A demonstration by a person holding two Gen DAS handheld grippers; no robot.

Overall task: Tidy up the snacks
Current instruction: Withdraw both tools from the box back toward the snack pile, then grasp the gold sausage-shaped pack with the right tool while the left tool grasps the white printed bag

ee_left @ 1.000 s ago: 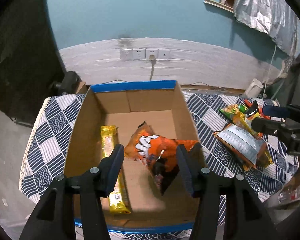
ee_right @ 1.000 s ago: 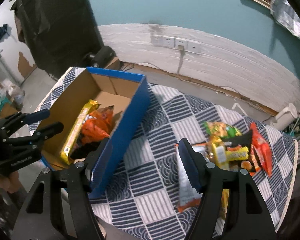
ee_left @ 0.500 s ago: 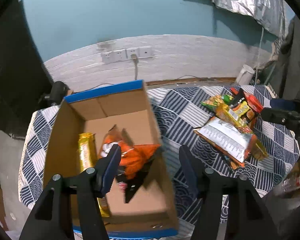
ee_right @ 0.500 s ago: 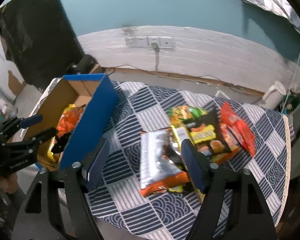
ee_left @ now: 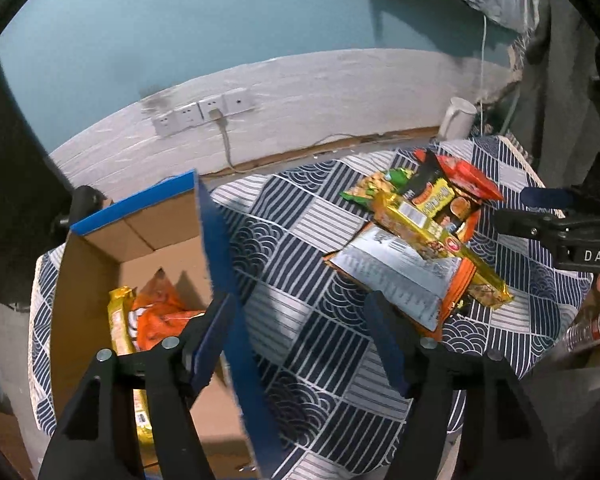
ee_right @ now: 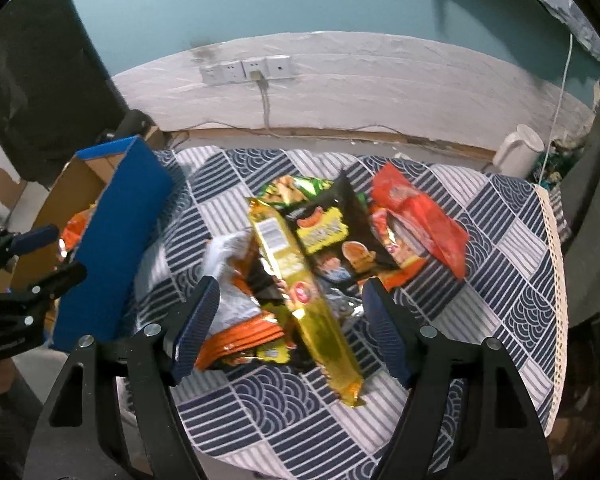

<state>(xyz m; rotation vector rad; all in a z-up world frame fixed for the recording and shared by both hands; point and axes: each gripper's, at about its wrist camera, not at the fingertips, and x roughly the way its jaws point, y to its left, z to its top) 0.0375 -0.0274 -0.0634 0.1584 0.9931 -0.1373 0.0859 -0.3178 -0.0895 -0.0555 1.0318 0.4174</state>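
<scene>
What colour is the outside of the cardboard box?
Blue on the box outside, plain brown inside; clearest in the right wrist view.

A worktop covered in navy-and-white patterned cloth (ee_right: 512,280) carries an open blue-sided cardboard box (ee_right: 120,236) at frame left and a pile of snack packets (ee_right: 324,240) at centre.

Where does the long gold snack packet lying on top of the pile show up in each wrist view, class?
Left wrist view: long gold snack packet right of centre, slanting down-right across the pile.
Right wrist view: the packet centre, between the tongs.
Shared landmark: the wall sockets.
</scene>
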